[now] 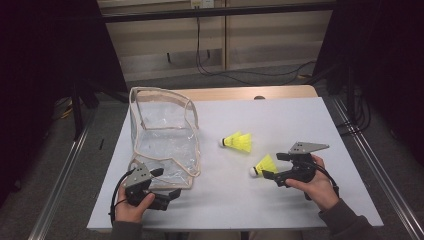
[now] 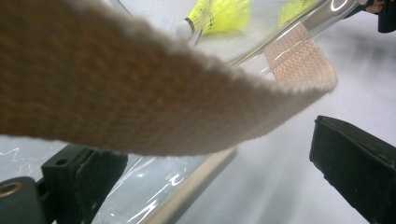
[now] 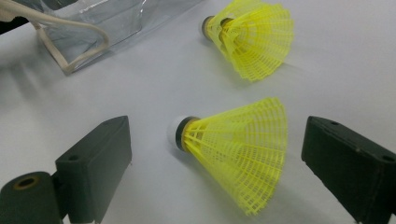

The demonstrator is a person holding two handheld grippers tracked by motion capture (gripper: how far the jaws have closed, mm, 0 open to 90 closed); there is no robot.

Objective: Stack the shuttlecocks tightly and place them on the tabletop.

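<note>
Two yellow plastic shuttlecocks lie on the white table (image 1: 280, 115). The near shuttlecock (image 1: 264, 165) (image 3: 233, 149) lies on its side between the jaws of my right gripper (image 1: 271, 166) (image 3: 215, 154), which stands open with neither pad touching it. The far shuttlecock (image 1: 239, 141) (image 3: 250, 37) rests a little behind it. A clear plastic bag (image 1: 165, 135) with beige trim stands open at the left. My left gripper (image 1: 172, 195) (image 2: 210, 177) is at the bag's front corner, jaws apart. The bag's beige strap (image 2: 140, 93) hangs across just above them.
Wooden board edge (image 1: 250, 92) shows behind the table. Cables (image 1: 225, 70) trail on the floor beyond. Metal rails (image 1: 60, 190) run along both sides of the table. Through the bag's plastic, the left gripper view shows both shuttlecocks (image 2: 219, 11).
</note>
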